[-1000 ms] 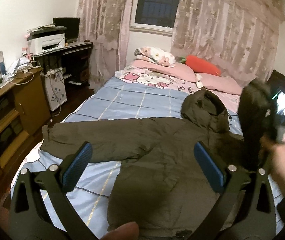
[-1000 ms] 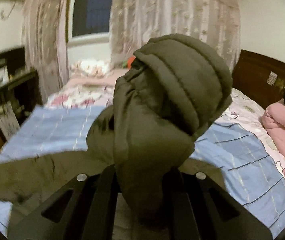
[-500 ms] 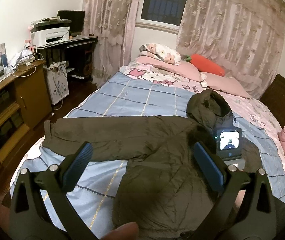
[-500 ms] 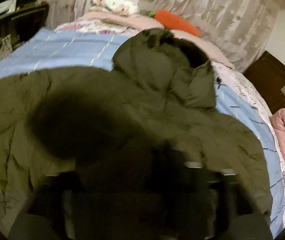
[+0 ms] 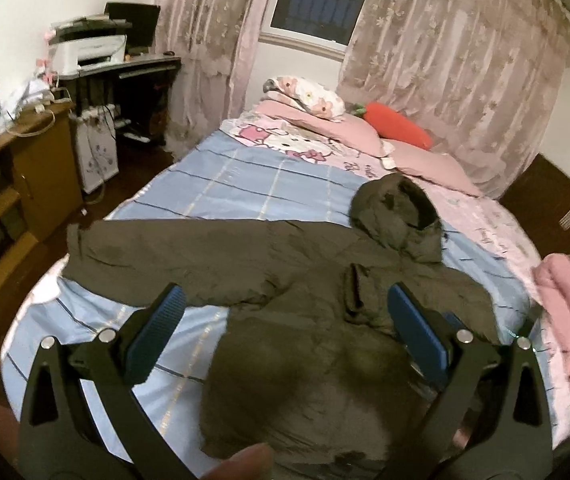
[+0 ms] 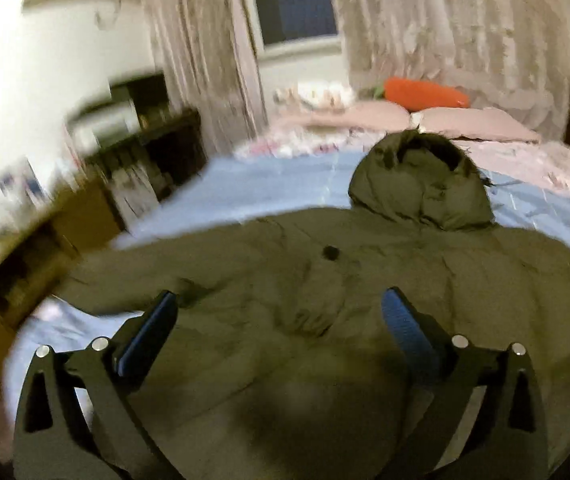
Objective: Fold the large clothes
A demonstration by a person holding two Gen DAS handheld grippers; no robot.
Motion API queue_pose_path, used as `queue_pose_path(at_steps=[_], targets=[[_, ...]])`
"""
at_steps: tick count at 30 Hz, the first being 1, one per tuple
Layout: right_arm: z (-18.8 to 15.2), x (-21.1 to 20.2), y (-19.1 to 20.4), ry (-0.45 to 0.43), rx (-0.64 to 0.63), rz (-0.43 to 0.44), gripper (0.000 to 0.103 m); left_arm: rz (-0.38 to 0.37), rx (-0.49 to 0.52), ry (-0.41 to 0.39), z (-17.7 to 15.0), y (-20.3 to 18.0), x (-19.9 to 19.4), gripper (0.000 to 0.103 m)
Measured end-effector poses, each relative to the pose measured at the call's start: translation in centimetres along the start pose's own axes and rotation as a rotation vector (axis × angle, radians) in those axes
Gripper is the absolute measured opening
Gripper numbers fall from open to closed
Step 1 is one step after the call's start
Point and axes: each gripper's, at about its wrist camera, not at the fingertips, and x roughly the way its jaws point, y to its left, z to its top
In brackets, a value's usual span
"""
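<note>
While both grippers hover with jaws spread and empty, a dark olive padded hooded jacket lies flat on the blue checked bed.
Left gripper and right gripper frame its body; one sleeve is folded across its front, the other stretches toward the bed's left edge.

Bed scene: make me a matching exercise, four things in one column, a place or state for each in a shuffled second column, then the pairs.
Things:
1. jacket
2. carrot cushion
3. printer
4. left gripper

Places or states:
A. on the desk by the wall
B. open, holding nothing
C. spread out on the blue bedsheet
D. on the pink pillows by the curtain

Pairs: 1-C, 2-D, 3-A, 4-B
</note>
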Motion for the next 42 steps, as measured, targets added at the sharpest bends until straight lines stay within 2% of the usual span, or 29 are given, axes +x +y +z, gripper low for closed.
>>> queue_pose_path(at_steps=[3, 5, 8, 10, 12, 16, 19, 22, 27, 36, 39, 42], targets=[[-1.7, -8.0, -0.2, -0.069, 0.068, -0.055, 0.102, 0.002, 0.006, -0.017, -0.5, 0.0, -0.7, 0.101], [-3.3, -13.2, -0.6, -0.101, 0.091, -0.100, 0.102, -0.036, 0.023, -0.074, -1.3, 0.0, -2.2, 0.101], [-5.1, -20.1, -1.3, -0.135, 0.085, -0.233, 0.102, -0.084, 0.012, -0.134, -2.7, 0.3, -4.3, 0.101], [-5.8, -23.5, -2.1, -0.140, 0.088, -0.336, 0.102, -0.049, 0.007, -0.126, -3.7, 0.1, -5.5, 0.101], [-5.8, -25.4, -3.0, -0.124, 0.127, -0.378, 0.102, -0.019, 0.057, -0.143, -5.2, -0.6, -7.2, 0.101], [-5.4, -27.4, -3.2, -0.052, 0.144, -0.444, 0.102, 0.101, 0.185, -0.151, -8.1, -2.4, -10.4, 0.101], [-5.9, -28.9, -2.8, -0.066, 0.164, -0.441, 0.102, 0.142, 0.241, -0.110, -10.0, -3.4, -12.6, 0.101], [-6.8, -30.3, -2.0, -0.064, 0.160, -0.453, 0.102, 0.124, 0.246, -0.090, -11.3, -3.7, -14.8, 0.101], [-8.0, -32.7, -2.4, -0.075, 0.161, -0.461, 0.102, 0.132, 0.282, -0.115, -13.1, -5.0, -18.1, 0.101], [-9.3, -34.8, -1.7, -0.087, 0.146, -0.443, 0.102, 0.108, 0.300, -0.096, -14.0, -6.6, -19.5, 0.101], [-9.4, -34.9, -1.5, -0.081, 0.145, -0.440, 0.102, 0.096, 0.277, -0.085, -14.0, -6.2, -19.5, 0.101], [-9.4, -35.2, -1.2, -0.087, 0.142, -0.437, 0.102, 0.044, 0.201, -0.055, -13.6, -4.7, -19.3, 0.101]])
